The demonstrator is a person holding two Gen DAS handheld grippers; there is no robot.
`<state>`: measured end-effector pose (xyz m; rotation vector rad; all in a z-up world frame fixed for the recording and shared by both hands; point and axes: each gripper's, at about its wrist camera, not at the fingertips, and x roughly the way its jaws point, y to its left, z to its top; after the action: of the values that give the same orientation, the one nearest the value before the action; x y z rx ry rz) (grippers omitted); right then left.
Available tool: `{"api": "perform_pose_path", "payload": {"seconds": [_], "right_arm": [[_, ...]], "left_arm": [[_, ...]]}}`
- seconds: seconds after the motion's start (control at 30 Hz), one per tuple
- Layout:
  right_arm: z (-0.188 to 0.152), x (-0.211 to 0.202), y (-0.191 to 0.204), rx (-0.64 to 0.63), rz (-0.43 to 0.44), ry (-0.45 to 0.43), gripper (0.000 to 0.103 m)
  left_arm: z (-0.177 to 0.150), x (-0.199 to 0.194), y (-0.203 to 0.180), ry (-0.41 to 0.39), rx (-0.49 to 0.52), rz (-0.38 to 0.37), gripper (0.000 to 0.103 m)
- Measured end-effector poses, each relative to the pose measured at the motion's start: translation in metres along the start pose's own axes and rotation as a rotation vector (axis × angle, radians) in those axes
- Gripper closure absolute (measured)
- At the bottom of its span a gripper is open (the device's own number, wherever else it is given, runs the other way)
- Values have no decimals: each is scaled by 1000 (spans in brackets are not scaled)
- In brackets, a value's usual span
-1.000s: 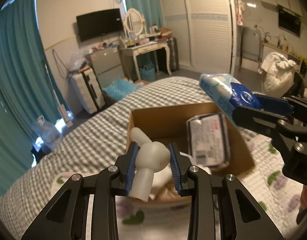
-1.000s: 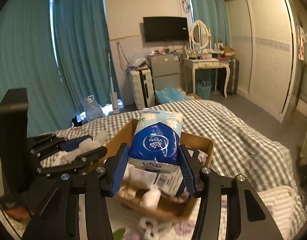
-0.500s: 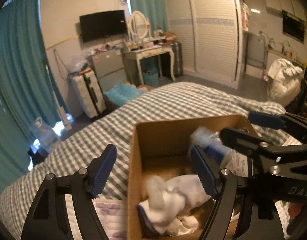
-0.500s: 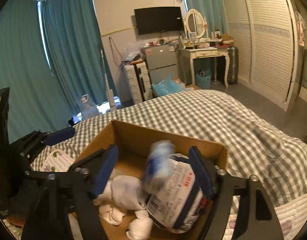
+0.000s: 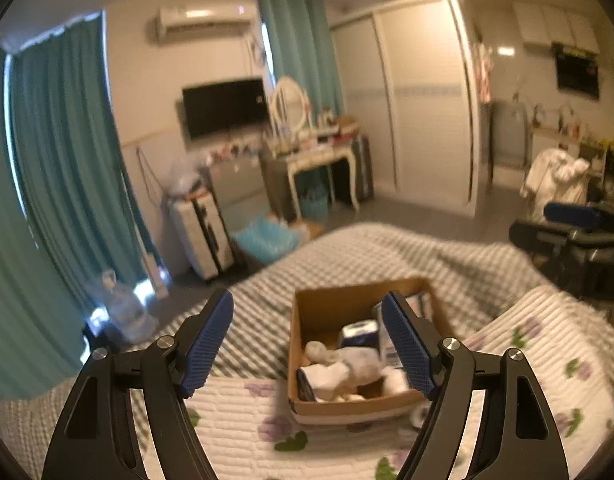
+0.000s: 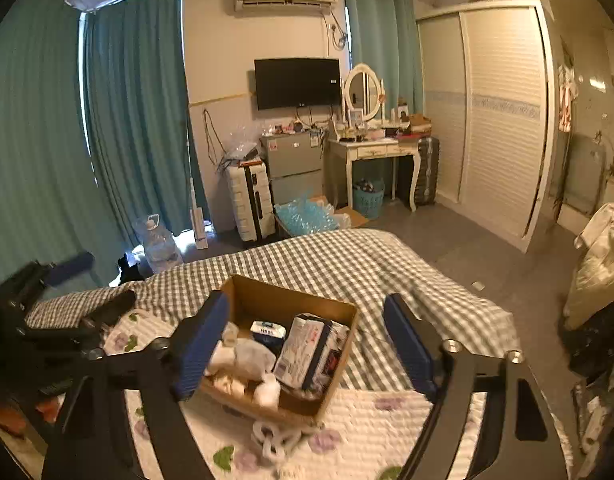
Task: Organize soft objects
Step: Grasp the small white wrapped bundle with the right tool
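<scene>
We have just let go of both things. Our left claw [image 5: 307, 344] and right claw [image 6: 305, 342] are wide and hold nothing now. The white toy [image 5: 321, 352] and blue pack [image 6: 268, 330] lie in the box [image 6: 291, 304] on the bed [image 6: 347, 256]. One white thing [image 6: 273, 438] is left beside the box.

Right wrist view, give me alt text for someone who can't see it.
An open, empty right gripper hovers over a cardboard box of tissue packs and white socks on a bed. Another white item lies outside the box, and the left gripper is at left.
</scene>
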<state>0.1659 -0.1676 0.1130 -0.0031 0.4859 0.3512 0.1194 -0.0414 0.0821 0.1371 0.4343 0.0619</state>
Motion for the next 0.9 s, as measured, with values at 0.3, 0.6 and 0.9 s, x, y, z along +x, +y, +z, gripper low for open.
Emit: {"api": "perform_pose_path", "payload": {"seconds": [0.3,0.6,0.9], "right_arm": [[-63,-46,5,-6,43,102,9],[-157,15,20,-61,32,266,9],[-234,102,27,-49,82,455,23]], "left_arm": [[-27,-68,3,-25,-51,26,15],[-97,-30,-1,113,-146,16,15],[-178,29,-26,283,-145,-4,15]]}}
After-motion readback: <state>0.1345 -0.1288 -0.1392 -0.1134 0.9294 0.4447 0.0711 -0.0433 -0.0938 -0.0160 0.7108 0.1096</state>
